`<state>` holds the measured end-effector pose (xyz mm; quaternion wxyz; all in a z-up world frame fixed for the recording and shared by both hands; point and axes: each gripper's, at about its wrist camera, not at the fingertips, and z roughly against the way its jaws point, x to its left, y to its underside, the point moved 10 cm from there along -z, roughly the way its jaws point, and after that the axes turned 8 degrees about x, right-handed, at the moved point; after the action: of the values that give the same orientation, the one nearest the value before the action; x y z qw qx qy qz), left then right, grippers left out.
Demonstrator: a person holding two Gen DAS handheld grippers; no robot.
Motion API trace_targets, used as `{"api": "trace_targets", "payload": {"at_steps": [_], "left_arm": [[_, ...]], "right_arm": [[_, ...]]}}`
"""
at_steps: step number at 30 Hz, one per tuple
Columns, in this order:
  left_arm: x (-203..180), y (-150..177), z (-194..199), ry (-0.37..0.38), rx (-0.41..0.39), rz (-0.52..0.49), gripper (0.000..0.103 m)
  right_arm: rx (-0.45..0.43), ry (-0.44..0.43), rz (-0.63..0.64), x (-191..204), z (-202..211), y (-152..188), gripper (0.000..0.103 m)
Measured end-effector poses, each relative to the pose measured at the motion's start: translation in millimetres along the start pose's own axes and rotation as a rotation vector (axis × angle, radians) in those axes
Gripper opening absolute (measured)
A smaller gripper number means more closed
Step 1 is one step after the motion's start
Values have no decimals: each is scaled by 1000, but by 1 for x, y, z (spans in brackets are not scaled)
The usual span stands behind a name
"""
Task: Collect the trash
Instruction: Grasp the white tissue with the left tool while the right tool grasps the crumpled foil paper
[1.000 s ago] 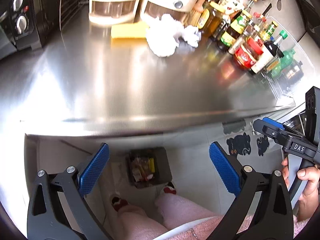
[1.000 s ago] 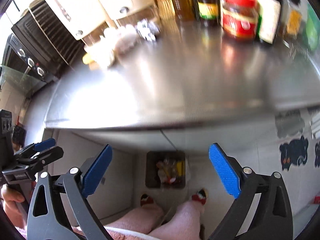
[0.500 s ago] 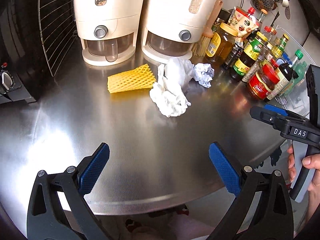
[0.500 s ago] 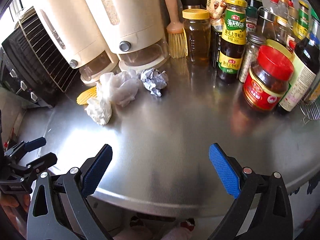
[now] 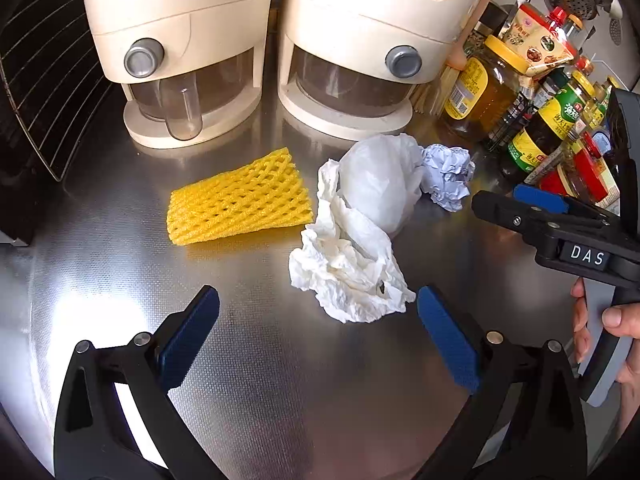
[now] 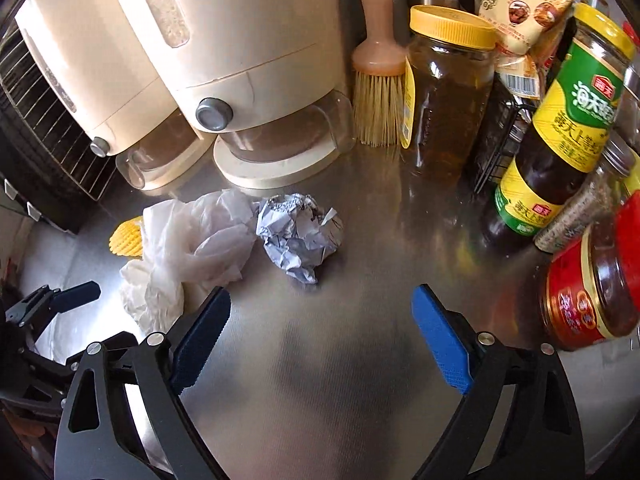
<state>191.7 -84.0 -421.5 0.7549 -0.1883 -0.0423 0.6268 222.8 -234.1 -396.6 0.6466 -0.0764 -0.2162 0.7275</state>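
Note:
Trash lies on the steel counter: a yellow foam net, a crumpled white tissue, a white plastic bag and a crumpled paper ball. My left gripper is open and empty, just short of the tissue. My right gripper is open and empty, a little short of the paper ball; the bag and the net's tip lie to its left. The right gripper also shows in the left wrist view beside the paper ball.
Two cream dispensers stand behind the trash. A wire rack is at the left. Jars and sauce bottles, a brush and a red-lidded jar crowd the right side.
Both grippers have moved up from below the counter edge and forward over the counter toward the trash. The floor bin has dropped out of view. Both stay open.

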Motion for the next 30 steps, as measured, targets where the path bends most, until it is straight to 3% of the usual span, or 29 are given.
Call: {"api": "trace_targets", "payload": {"at_steps": [2, 6, 10, 13, 17, 22, 30], "left_arm": [[1, -3, -8, -1, 14, 0, 89], [5, -9, -18, -1, 33, -3, 78], [6, -9, -22, -3, 46, 0, 55], [7, -7, -20, -6, 49, 1, 36], [5, -3, -16, 2, 54, 10, 18], [3, 1, -1, 2, 35, -20, 11], [1, 18, 32, 8, -9, -40, 11]], "right_arm": [[3, -8, 8, 1, -6, -6, 83], [9, -2, 39, 4, -22, -20, 80], [26, -14, 89, 14, -37, -30, 79], [73, -26, 100, 18, -51, -28, 52], [82, -18, 116, 21, -50, -21, 45], [53, -13, 88, 14, -28, -8, 43], [27, -27, 52, 13, 8, 8, 43]]}}
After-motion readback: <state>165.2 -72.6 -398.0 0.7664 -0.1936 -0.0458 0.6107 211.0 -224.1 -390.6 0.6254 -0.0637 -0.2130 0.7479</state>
